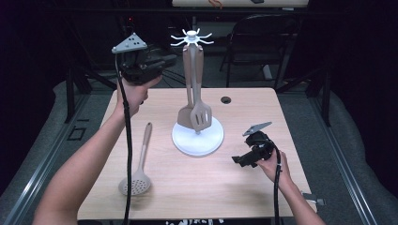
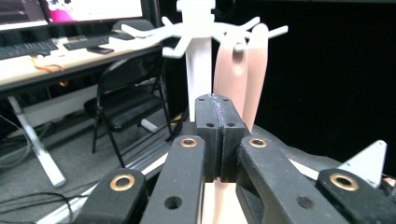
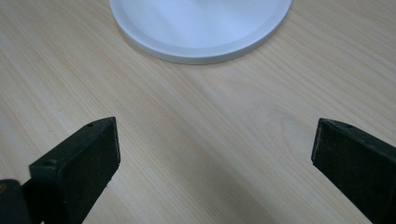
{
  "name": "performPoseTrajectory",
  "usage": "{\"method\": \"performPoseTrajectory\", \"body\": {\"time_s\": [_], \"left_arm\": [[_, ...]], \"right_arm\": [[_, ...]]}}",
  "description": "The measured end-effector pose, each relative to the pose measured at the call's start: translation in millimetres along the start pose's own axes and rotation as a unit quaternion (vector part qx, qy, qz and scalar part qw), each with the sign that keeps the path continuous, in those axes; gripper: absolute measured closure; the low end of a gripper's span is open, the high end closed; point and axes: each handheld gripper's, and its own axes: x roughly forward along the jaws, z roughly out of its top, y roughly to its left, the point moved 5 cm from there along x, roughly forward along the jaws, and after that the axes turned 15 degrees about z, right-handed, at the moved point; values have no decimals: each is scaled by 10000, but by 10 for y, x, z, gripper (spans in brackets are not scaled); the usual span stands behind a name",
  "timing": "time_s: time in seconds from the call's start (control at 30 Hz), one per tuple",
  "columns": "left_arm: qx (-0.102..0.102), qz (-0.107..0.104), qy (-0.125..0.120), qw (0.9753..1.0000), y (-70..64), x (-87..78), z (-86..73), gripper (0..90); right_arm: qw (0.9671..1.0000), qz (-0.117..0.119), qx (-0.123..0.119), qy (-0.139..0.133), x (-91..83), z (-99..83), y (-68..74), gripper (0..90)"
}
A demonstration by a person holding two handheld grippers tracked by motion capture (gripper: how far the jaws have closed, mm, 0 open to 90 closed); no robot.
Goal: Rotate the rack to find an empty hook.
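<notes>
Wooden table [image 1: 234, 187] under dark room. Left gripper [image 2: 215, 135] raised, jaws pressed together, empty; white rack [image 2: 198, 51] with two hanging spatulas [image 2: 243, 70] just beyond jaw tips. Right gripper [image 3: 212, 163] low over table, jaws spread wide; rack base [image 3: 201, 28] ahead. Skimmer [image 1: 138, 176] lies flat, apart from both.

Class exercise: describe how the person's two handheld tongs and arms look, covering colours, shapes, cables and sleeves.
Both the left tongs and the right tongs are black, each topped by a grey three-cornered plate with a black cable trailing back. The left tongs' linkage carries brass-ringed pivots. The forearms are bare, with no sleeves in sight.
</notes>
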Motion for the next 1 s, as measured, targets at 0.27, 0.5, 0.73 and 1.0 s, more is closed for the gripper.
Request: {"method": "performPoseTrajectory", "body": {"time_s": [0.27,0.5,0.73,1.0], "left_arm": [[-3,136,-97,9999,70,49,138,900],[14,190,-124,9997,84,90,193,900],[-27,294,-101,9995,133,135,177,900],[-43,403,-18,9992,188,196,212,900]], "right_arm": [[10000,-11,-2,-34,-14,5,0,13],[10000,13,-1,-28,-17,5,7,13],[10000,13,13,-18,-29,-2,4,13],[10000,2,-3,-34,-20,3,12,13]]}}
